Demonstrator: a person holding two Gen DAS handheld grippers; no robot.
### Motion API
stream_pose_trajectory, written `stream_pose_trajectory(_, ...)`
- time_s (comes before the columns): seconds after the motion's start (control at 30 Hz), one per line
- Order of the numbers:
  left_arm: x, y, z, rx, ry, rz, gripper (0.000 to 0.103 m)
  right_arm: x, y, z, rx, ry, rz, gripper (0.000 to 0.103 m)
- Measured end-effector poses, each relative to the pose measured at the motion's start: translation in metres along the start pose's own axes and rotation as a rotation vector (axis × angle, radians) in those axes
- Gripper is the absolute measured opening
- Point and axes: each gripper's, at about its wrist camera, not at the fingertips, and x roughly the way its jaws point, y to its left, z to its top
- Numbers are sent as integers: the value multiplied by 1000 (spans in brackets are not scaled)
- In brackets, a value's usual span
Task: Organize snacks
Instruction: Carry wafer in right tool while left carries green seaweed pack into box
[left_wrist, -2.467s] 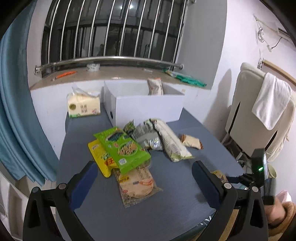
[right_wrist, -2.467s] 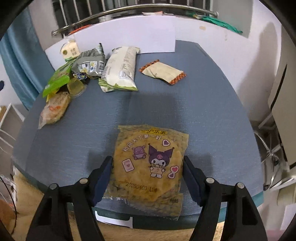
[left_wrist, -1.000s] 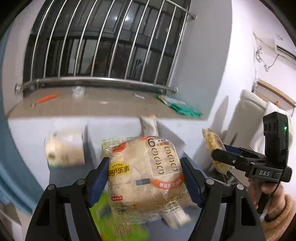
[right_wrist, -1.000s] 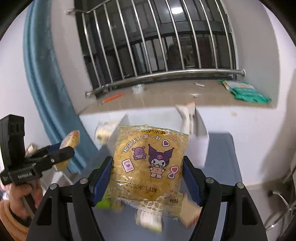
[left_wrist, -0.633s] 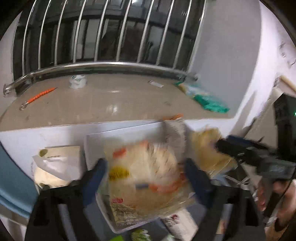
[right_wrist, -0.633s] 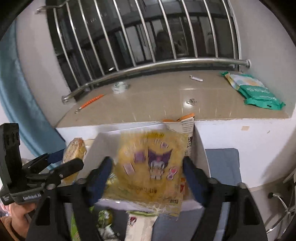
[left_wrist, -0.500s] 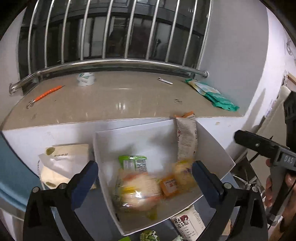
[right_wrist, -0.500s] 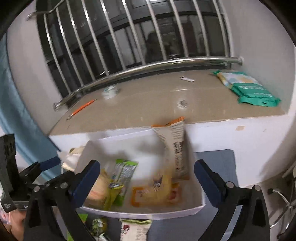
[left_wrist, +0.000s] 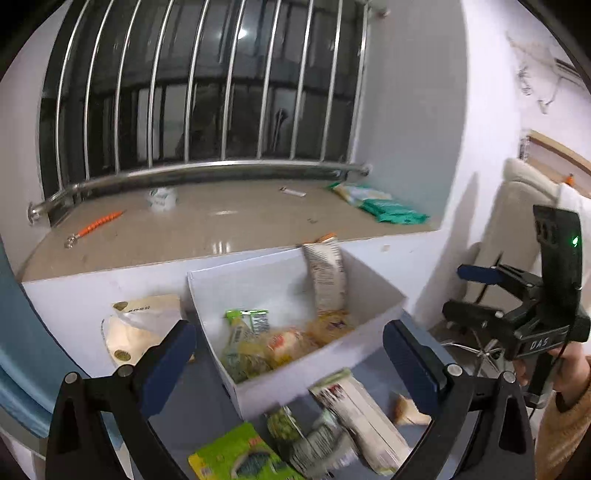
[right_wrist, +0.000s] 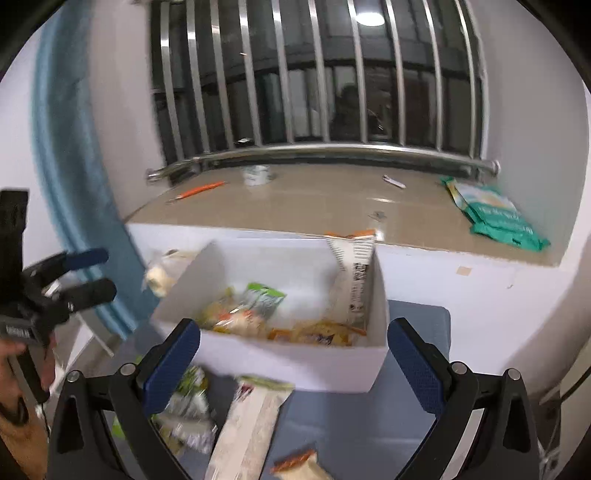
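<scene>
Both tools, left (left_wrist: 291, 354) and right (right_wrist: 293, 354), gaping empty, white box (left_wrist: 332, 365) contents blurred, loose packets (right_wrist: 251, 424) cut off below.

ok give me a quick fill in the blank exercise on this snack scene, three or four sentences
1. The white cardboard box stands on the blue-grey ____.
2. Both the left gripper and the right gripper have their jaws ____.
3. The tall white packet with the orange top leans against the box's inner ____.
4. The green wet-wipe packs lie on the stone window ____.

Missing words: table; open; wall; sill
</scene>
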Motion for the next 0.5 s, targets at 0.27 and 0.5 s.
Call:
stream_pose_trajectory(0.27, -76, -17, -53, -30, -57, -78, 103, -76, 32, -59, -20, -76, 67, 103)
stream_pose_trajectory(0.5, -116, -28, -103, -52, -57, -96, 103, -92, 35, -124, -89, -9, -24, 103)
